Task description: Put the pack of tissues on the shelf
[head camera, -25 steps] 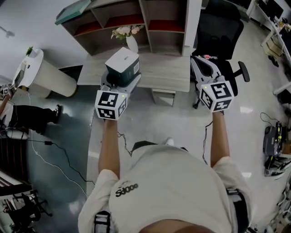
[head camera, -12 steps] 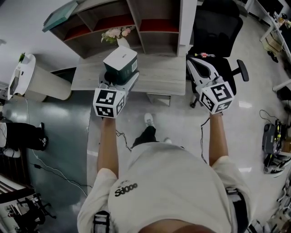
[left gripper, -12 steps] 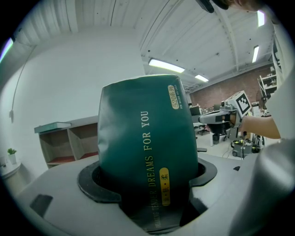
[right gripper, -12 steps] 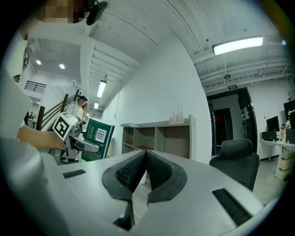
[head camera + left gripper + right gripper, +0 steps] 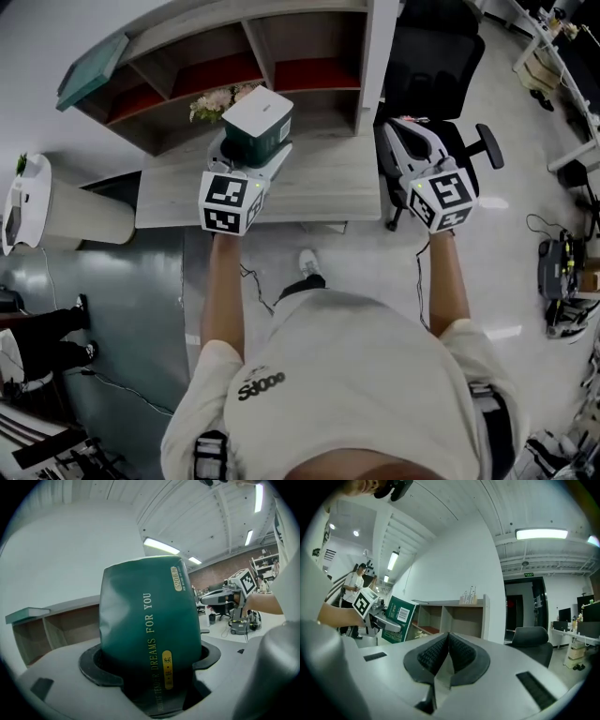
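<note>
Holding the pack of tissues (image 5: 260,117) clamped in the left tongs (image 5: 249,156), steer it into a shelf (image 5: 309,77) bay clear of the flowers (image 5: 214,101). Empty, the right tongs (image 5: 449,640) sit pressed together.

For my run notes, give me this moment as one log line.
left gripper: shut on tissue pack | right gripper: shut, empty | tissue pack: over desk, near shelf, not yet placed

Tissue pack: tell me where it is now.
Head view, left of centre: the pack is clamped in the left gripper over the desk, just right of the flowers and in front of the shelf.
</note>
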Action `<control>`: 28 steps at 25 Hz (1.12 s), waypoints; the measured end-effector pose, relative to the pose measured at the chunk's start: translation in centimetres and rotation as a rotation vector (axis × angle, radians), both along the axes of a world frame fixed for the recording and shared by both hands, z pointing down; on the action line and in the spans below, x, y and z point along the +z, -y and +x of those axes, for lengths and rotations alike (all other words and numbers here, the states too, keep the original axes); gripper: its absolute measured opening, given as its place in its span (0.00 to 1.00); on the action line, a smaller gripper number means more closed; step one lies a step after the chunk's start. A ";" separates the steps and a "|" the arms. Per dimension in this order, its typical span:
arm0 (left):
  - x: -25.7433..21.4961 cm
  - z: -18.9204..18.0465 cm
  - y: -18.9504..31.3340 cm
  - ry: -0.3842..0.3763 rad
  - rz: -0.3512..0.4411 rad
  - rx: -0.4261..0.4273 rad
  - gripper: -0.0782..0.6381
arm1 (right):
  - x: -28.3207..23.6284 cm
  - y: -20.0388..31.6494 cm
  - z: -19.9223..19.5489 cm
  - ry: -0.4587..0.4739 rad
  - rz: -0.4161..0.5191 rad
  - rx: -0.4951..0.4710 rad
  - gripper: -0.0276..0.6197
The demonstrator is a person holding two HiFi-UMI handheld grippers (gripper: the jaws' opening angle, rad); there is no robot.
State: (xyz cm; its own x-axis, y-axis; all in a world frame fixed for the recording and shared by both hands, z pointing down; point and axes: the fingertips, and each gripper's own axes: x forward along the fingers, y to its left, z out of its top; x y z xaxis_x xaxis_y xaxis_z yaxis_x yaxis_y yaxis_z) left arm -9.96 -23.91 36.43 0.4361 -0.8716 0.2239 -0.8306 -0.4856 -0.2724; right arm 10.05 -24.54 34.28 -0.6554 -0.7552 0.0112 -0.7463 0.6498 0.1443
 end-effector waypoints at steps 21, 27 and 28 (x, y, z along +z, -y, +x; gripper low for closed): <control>4.1 1.5 15.9 0.384 -0.040 0.223 0.68 | 3.7 11.6 -4.2 -0.118 -0.067 0.140 0.05; 4.3 3.2 18.1 0.457 -0.025 0.171 0.68 | 3.2 13.8 -4.3 -0.119 -0.053 0.044 0.05; 4.2 3.7 18.4 0.463 -0.022 0.161 0.68 | 3.0 14.1 -4.1 -0.120 -0.049 0.028 0.05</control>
State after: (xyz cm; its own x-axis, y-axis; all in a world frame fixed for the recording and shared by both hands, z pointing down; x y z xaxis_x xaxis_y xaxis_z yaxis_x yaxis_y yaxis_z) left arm -6.31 -42.30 40.59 0.4152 -0.7939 0.4443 -0.5383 -0.6080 -0.5835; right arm 5.94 -38.68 37.23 -0.6258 -0.7698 0.1252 -0.7436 0.6374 0.2020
